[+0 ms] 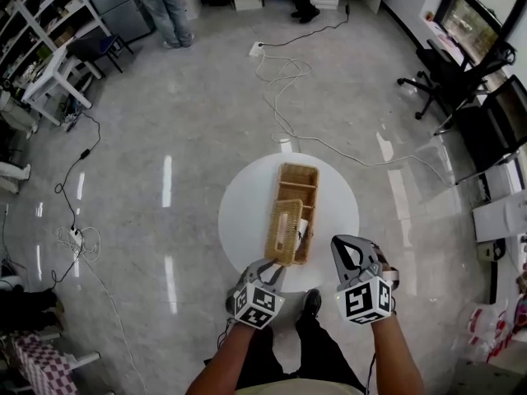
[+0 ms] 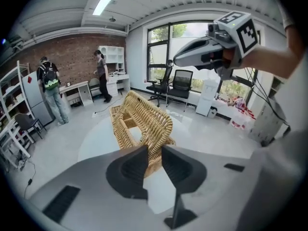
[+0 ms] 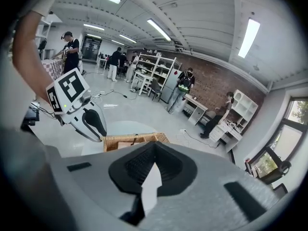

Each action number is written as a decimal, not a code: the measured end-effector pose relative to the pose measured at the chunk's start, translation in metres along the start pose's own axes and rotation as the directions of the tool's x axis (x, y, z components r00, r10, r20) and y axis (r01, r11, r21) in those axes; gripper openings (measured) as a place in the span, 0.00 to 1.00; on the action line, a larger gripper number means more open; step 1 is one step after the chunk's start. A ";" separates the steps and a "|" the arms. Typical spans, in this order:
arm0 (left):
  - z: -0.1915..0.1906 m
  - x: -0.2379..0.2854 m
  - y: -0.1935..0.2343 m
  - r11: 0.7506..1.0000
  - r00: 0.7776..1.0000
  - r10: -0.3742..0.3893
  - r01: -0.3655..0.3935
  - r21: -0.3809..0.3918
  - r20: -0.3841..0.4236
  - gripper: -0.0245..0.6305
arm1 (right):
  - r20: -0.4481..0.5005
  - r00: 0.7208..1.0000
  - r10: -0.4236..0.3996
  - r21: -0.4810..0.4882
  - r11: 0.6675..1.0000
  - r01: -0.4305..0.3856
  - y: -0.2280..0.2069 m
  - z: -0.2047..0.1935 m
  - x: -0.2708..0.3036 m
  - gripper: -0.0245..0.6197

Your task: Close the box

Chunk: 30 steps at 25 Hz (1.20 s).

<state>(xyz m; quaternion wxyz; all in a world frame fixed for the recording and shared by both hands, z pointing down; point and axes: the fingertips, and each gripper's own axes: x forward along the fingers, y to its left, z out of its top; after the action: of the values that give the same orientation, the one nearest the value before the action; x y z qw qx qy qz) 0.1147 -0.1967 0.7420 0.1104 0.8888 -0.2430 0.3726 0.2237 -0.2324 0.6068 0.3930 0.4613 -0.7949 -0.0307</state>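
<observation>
A long wicker box [image 1: 298, 189] lies on a round white table [image 1: 247, 208]. Its wicker lid [image 1: 284, 230] over the near half stands tilted up on its edge. My left gripper [image 1: 276, 267] is at the lid's near end. In the left gripper view the jaws [image 2: 155, 150] stand a narrow gap apart with the lid's [image 2: 149, 119] edge running into that gap. My right gripper [image 1: 343, 243] hovers just right of the box, shut and empty [image 3: 154, 146]. It shows raised above the table in the left gripper view [image 2: 207, 54]. The box's rim [image 3: 134, 141] peeks over its jaws.
Cables [image 1: 284, 72] trail over the shiny floor beyond the table. Office chairs [image 1: 461, 76] stand at the right, shelves and a desk [image 1: 49, 64] at the left. A person [image 1: 165, 6] stands at the far side of the room.
</observation>
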 end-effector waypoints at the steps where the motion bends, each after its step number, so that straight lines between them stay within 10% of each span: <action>1: 0.002 0.000 -0.003 1.000 1.000 -0.014 0.014 0.020 -0.010 0.13 | 0.000 1.000 -0.003 0.001 1.000 0.003 -0.003 0.002 -0.003 0.03; 14: 0.055 -0.034 -0.026 0.968 0.984 -0.178 0.180 0.173 -0.025 0.13 | 0.031 0.998 -0.058 0.022 0.998 0.058 -0.027 0.015 -0.036 0.03; 22: 0.141 -0.114 -0.005 0.974 0.975 -0.136 0.099 0.206 0.177 0.13 | 0.133 0.988 -0.078 0.120 0.991 0.062 -0.042 0.054 -0.072 0.03; 30: 0.207 -0.213 0.014 0.984 0.907 -0.076 0.001 0.177 0.414 0.13 | 0.232 0.968 -0.097 0.154 0.986 0.062 -0.046 0.111 -0.120 0.03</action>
<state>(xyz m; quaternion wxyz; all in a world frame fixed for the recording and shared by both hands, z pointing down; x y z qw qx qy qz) 0.1049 -0.2121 0.4457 -0.0145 0.9588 -0.2101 0.1906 0.2162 -0.2026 0.4398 0.2583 0.5133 -0.8172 -0.0435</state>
